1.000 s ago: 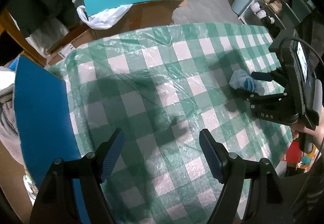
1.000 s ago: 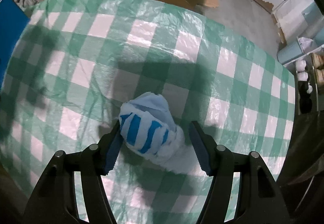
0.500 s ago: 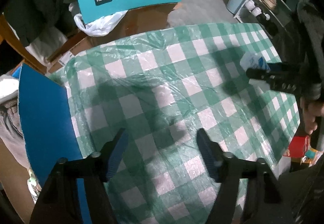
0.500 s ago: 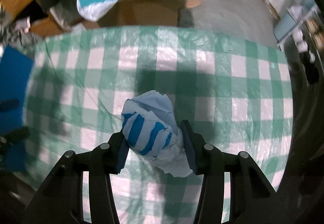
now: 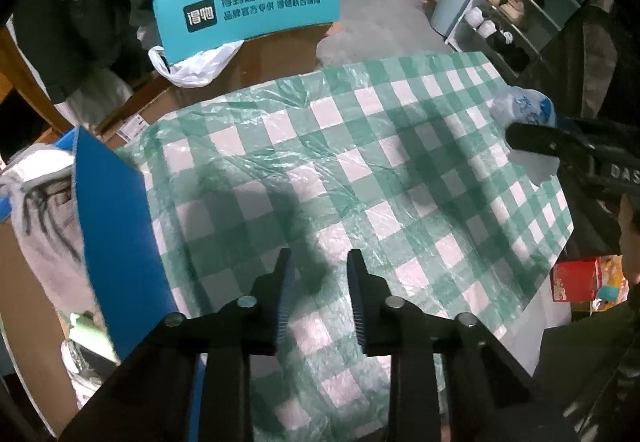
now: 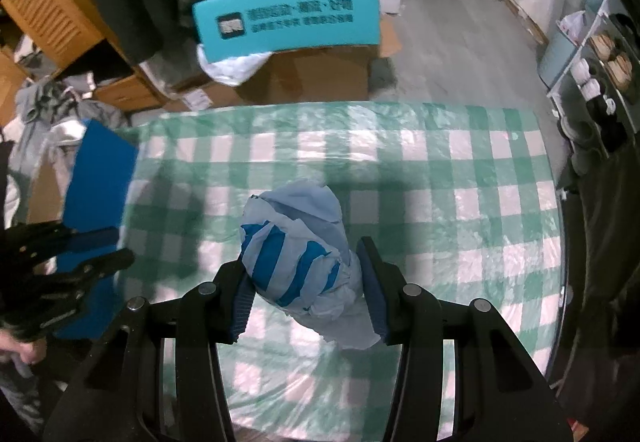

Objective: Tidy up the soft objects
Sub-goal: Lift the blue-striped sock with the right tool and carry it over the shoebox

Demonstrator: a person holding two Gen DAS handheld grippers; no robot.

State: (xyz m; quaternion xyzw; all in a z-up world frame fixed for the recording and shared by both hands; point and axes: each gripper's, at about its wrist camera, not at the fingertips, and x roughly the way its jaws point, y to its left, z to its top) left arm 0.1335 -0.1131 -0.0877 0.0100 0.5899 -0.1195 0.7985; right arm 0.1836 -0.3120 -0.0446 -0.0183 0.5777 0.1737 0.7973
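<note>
A soft bundle of pale blue cloth with dark blue stripes (image 6: 296, 234) hangs above the green-and-white checked tablecloth (image 6: 440, 182). My right gripper (image 6: 302, 254) is shut on it, with a pad pressed against each side. From the left wrist the bundle (image 5: 524, 108) shows at the far right edge of the table, above one dark finger (image 5: 532, 142) of the right gripper. My left gripper (image 5: 320, 256) hovers over the near part of the cloth (image 5: 360, 162). Its jaws are closing, a narrow gap is left, and nothing is between them. It also appears as the left gripper (image 6: 112, 248) beside the table's left edge.
A blue board (image 5: 112, 222) stands along the table's left edge. Behind the table are a teal chair back with printed text (image 5: 248, 14), a white plastic bag (image 5: 192, 66) and a cardboard box (image 6: 320, 74). A shoe shelf (image 5: 520, 14) stands far right, with a red box (image 5: 576, 278) below.
My right gripper closed on the striped bundle and lifted it off the tablecloth. My left gripper's jaws went from wide apart to a narrow gap, and it rose a little.
</note>
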